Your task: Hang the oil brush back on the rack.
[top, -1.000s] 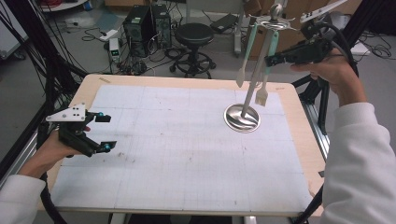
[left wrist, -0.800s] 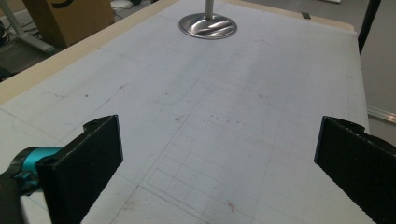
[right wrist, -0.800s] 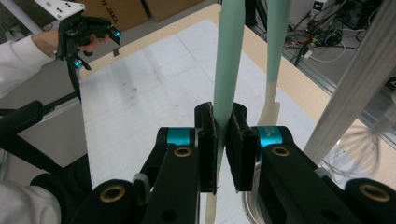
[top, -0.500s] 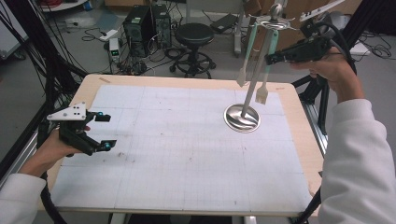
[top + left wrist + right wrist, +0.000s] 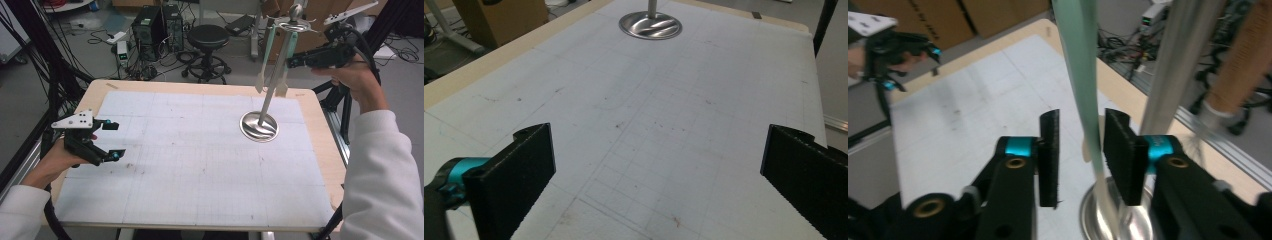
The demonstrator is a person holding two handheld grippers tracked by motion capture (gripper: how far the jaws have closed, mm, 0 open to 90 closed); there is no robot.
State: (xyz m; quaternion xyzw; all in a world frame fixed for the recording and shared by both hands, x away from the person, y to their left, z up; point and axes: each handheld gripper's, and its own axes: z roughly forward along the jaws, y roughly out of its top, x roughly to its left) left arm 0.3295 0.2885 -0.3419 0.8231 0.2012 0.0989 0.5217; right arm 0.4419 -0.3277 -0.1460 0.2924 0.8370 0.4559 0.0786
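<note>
At the stand's [image 5: 276, 75] top hook, right gripper [image 5: 1080, 155] jaws have just been opening, green utensil [image 5: 1080, 75] between them unpinched — back out straight; left gripper [image 5: 112, 140] gapes empty.

utensil rack [image 5: 272, 90] on table [image 5: 165, 200], far right

Your left gripper view cuts the stand's pole [image 5: 652, 7] off just above its base. In your right gripper view, the green utensil [image 5: 1080, 75] runs past the top edge, blurred.
</note>
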